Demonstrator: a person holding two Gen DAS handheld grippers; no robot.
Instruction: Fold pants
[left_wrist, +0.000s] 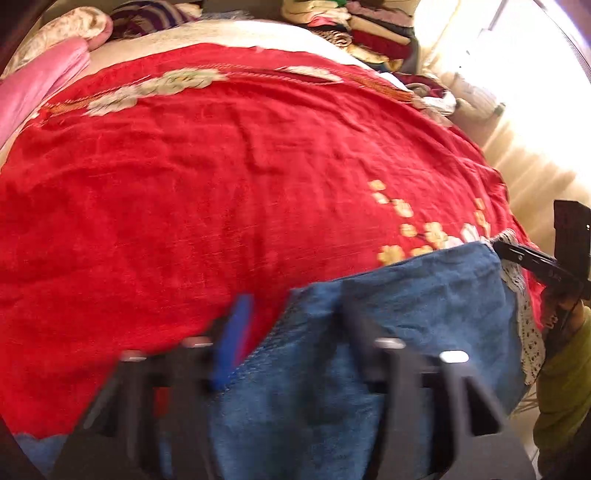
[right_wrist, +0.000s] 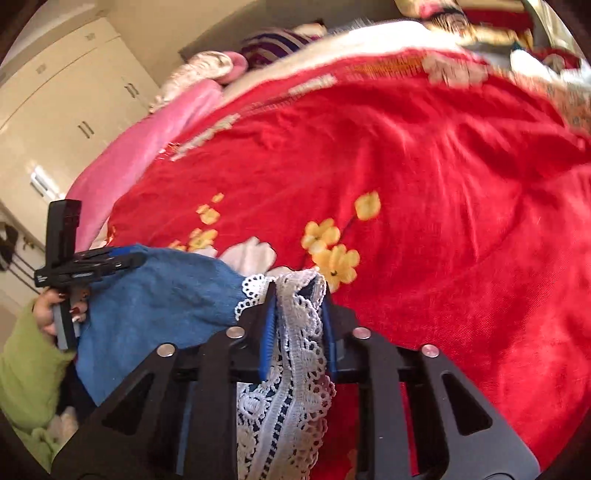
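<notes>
Blue denim pants (left_wrist: 406, 314) with a white lace hem (right_wrist: 295, 369) hang over the near edge of a bed with a red flowered blanket (left_wrist: 221, 184). My right gripper (right_wrist: 299, 291) is shut on the lace hem and denim edge; it also shows in the left wrist view (left_wrist: 498, 245) at the pants' far right corner. My left gripper (left_wrist: 291, 306) is blurred, with denim between its fingers; in the right wrist view (right_wrist: 133, 260) it is shut on the pants' left corner.
A pink blanket (right_wrist: 155, 147) and pillows (left_wrist: 74, 26) lie at the bed's left side. Stacked folded clothes (left_wrist: 369, 33) sit at the far end. A cream wardrobe (right_wrist: 66, 92) stands left of the bed. The red blanket (right_wrist: 443, 184) spreads ahead.
</notes>
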